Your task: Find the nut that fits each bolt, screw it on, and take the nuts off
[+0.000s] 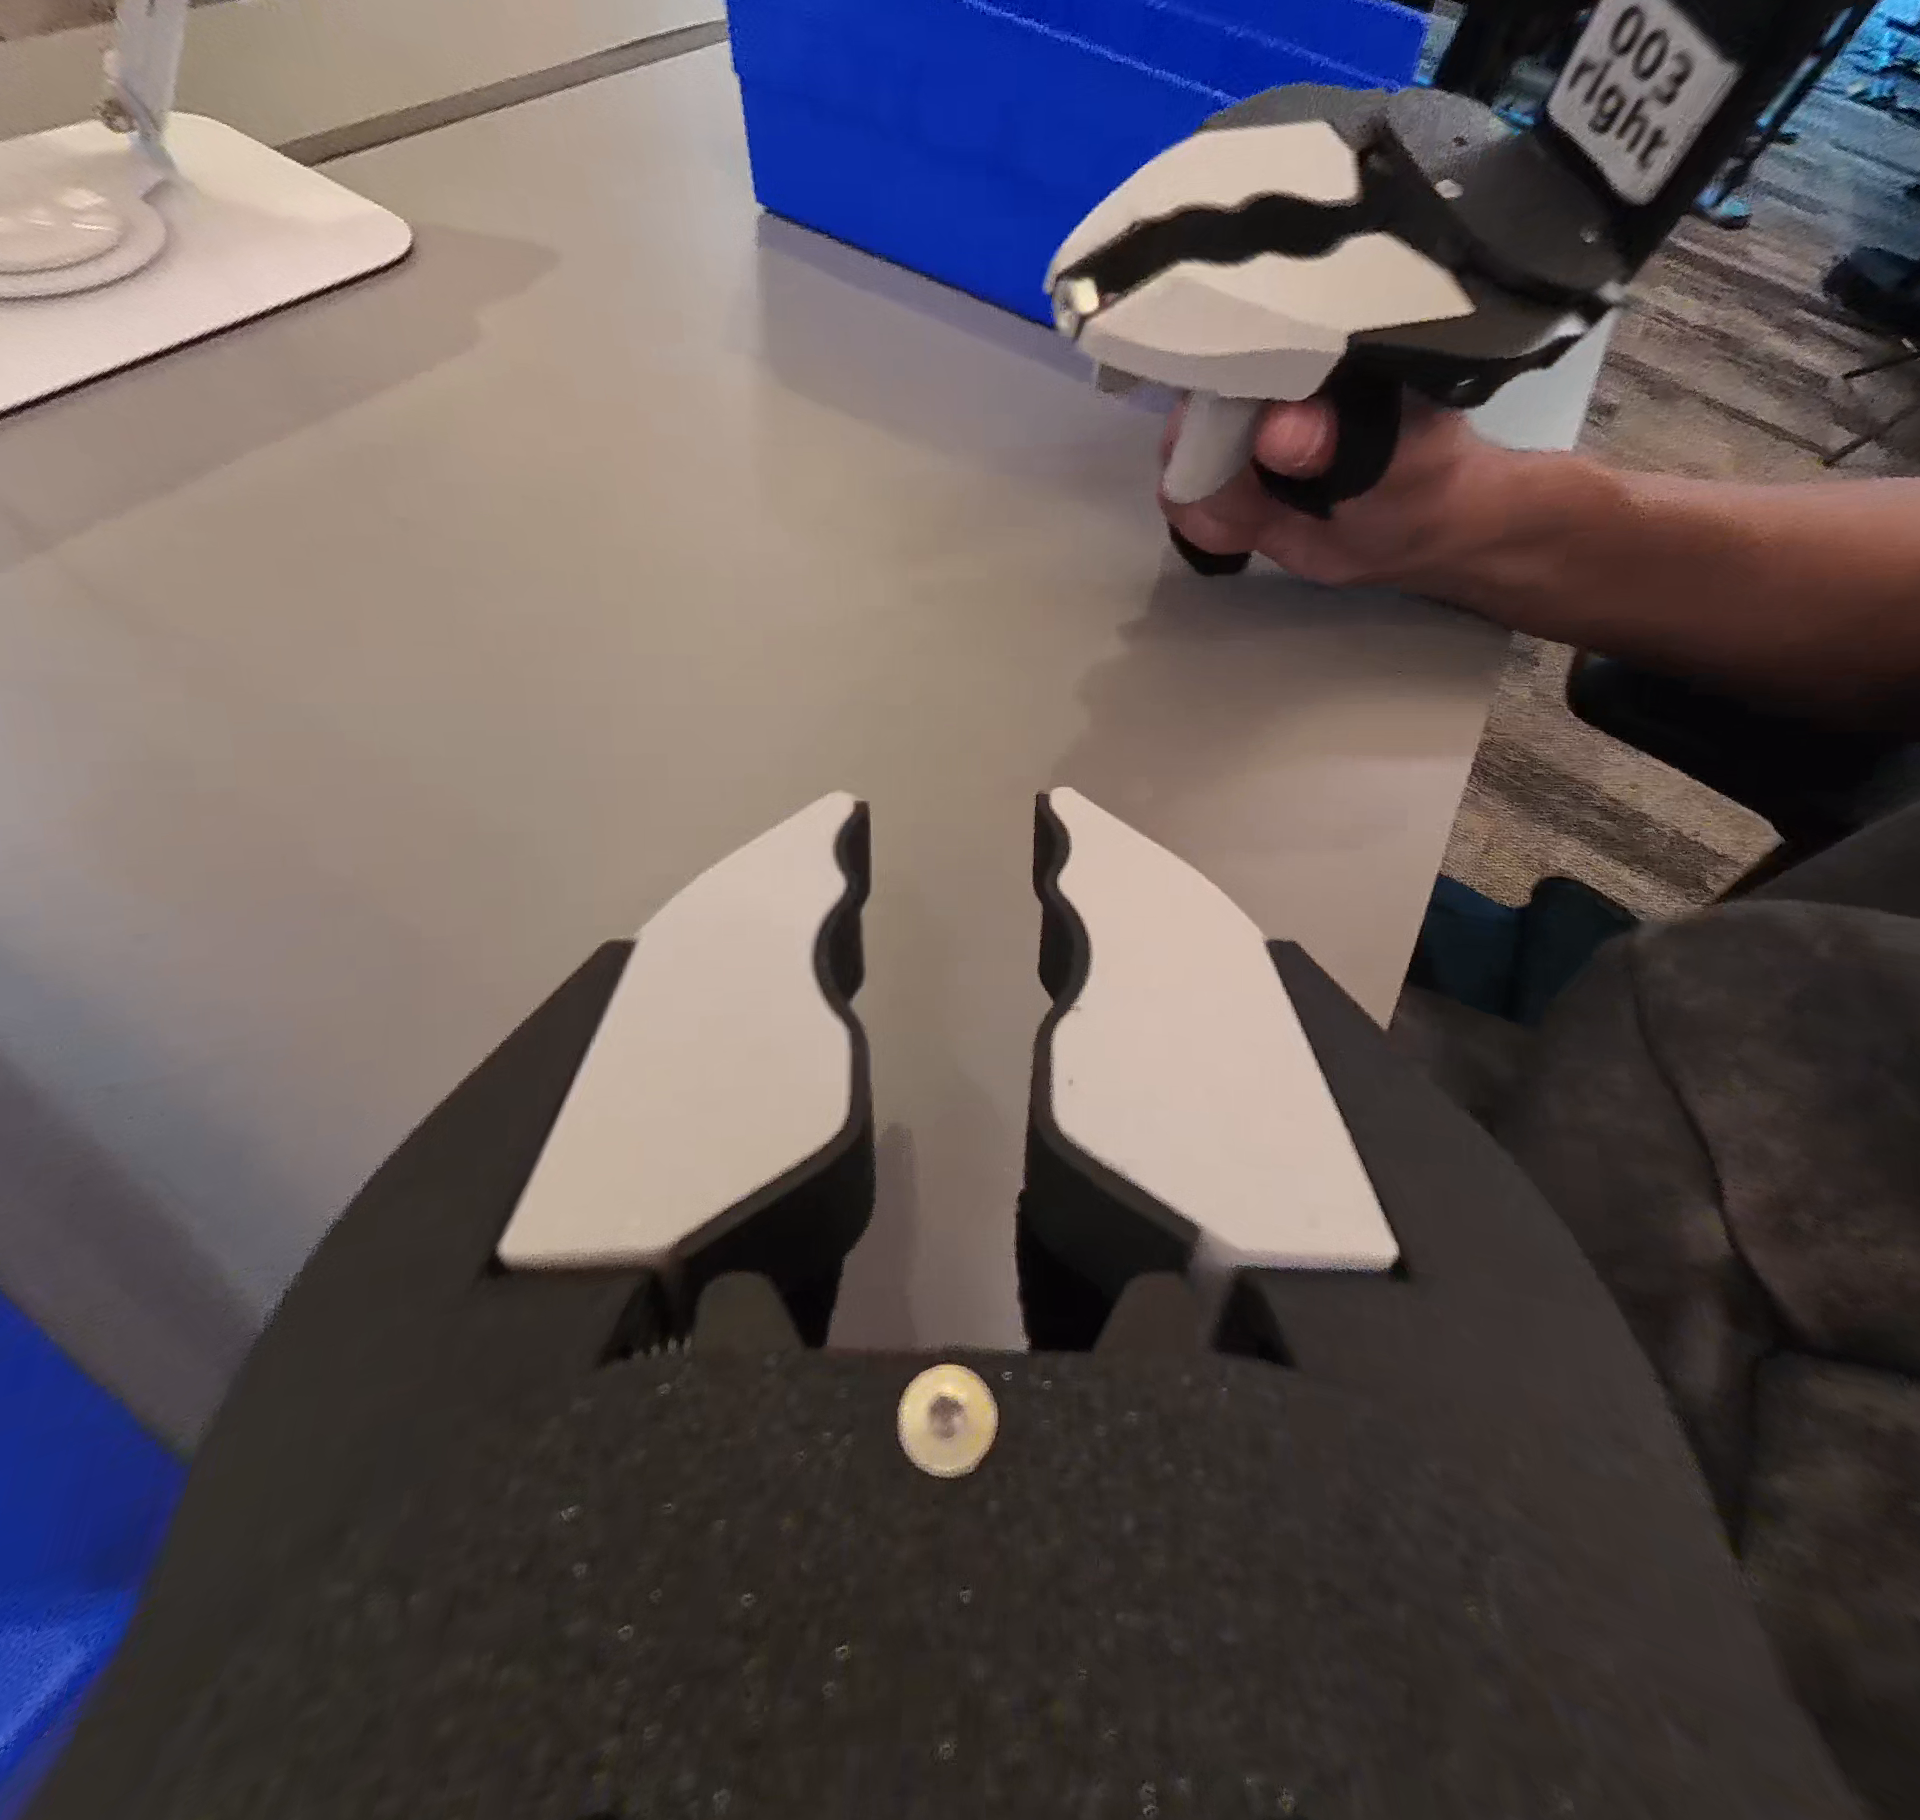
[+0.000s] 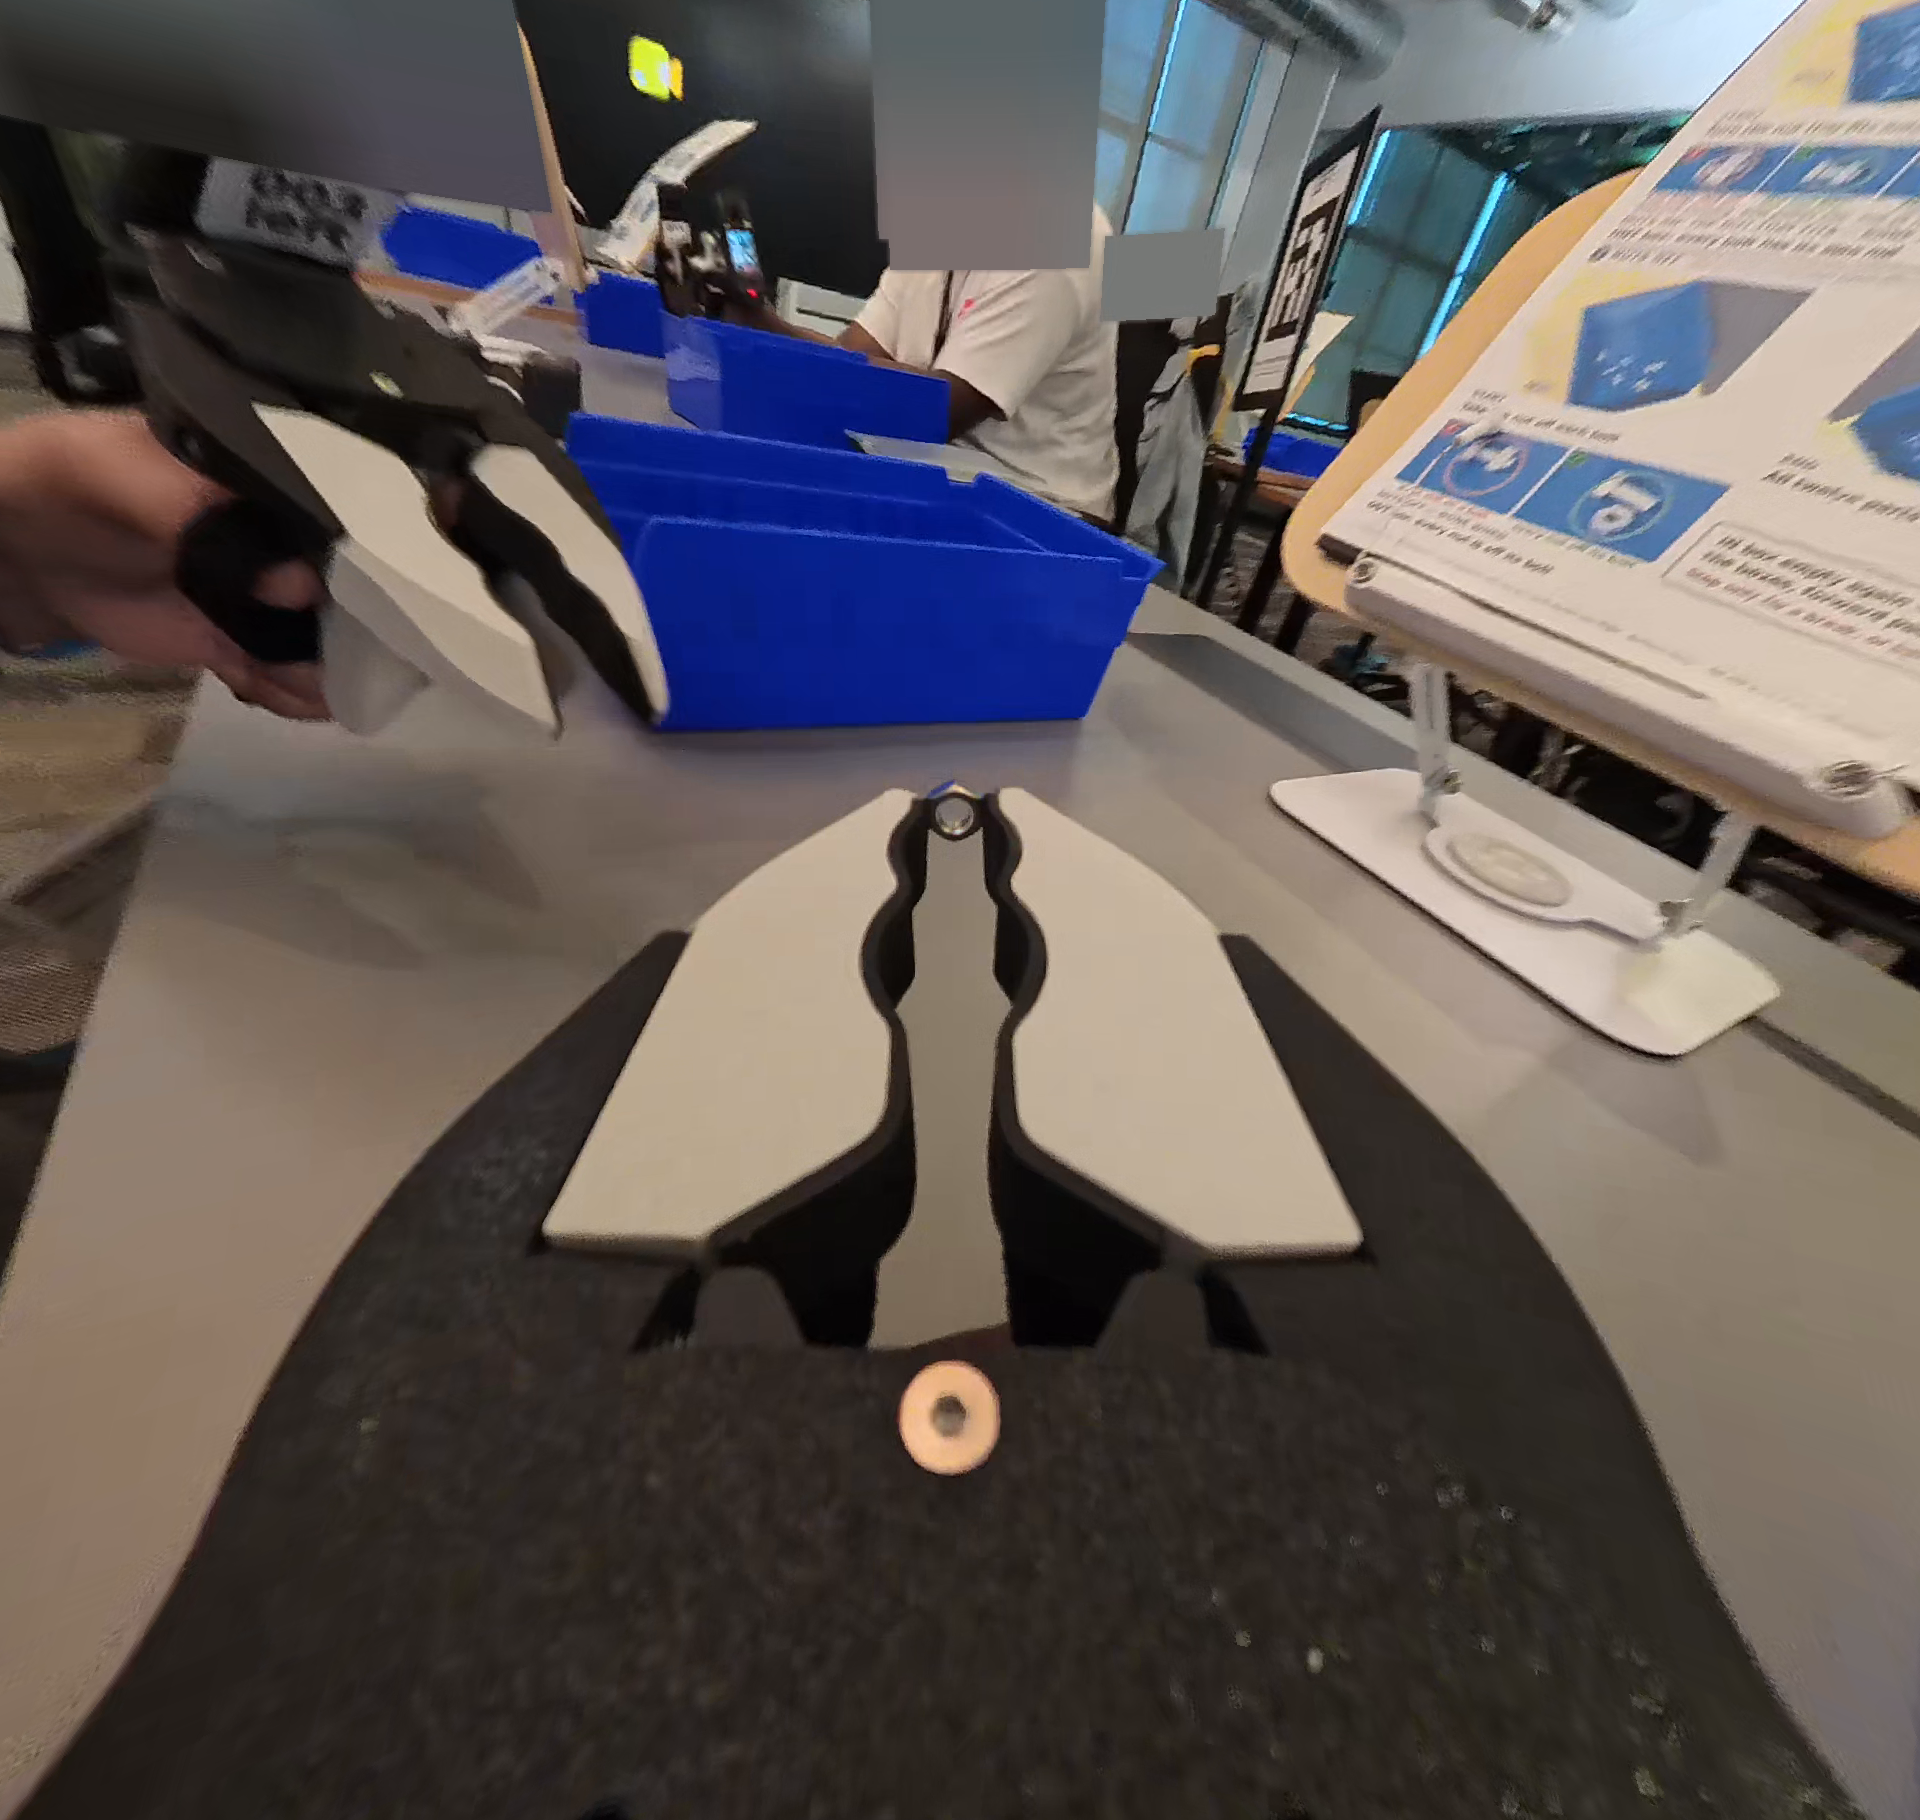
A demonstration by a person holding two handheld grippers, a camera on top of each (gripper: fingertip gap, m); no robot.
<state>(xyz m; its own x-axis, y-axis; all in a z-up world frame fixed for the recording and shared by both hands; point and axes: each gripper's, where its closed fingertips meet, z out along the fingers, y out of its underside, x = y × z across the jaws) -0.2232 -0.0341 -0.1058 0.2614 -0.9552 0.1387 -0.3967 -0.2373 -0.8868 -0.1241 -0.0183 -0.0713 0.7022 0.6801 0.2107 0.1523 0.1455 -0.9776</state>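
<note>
The nut [image 2: 951,818] sits pinched right at the tips of my right gripper [image 2: 953,814], a small silver hex with its bore facing the camera, held up above the grey table [image 2: 1351,1199]. Jaws closed down to the nut's width, nothing more between them. From the left wrist view I see the same nut [image 1: 1081,298] at the nose of the right gripper [image 1: 1075,300], which a hand [image 1: 1309,492] grips by the handle just above the table's edge. My left gripper [image 1: 951,825] stands partly open with nothing in it, bare tabletop showing through the gap. Just past the nut is a blue bin [image 2: 883,607] on the table; I can't see into it. Off to the right, an instruction sheet [image 2: 1662,399] leans on a white stand [image 2: 1538,939].
</note>
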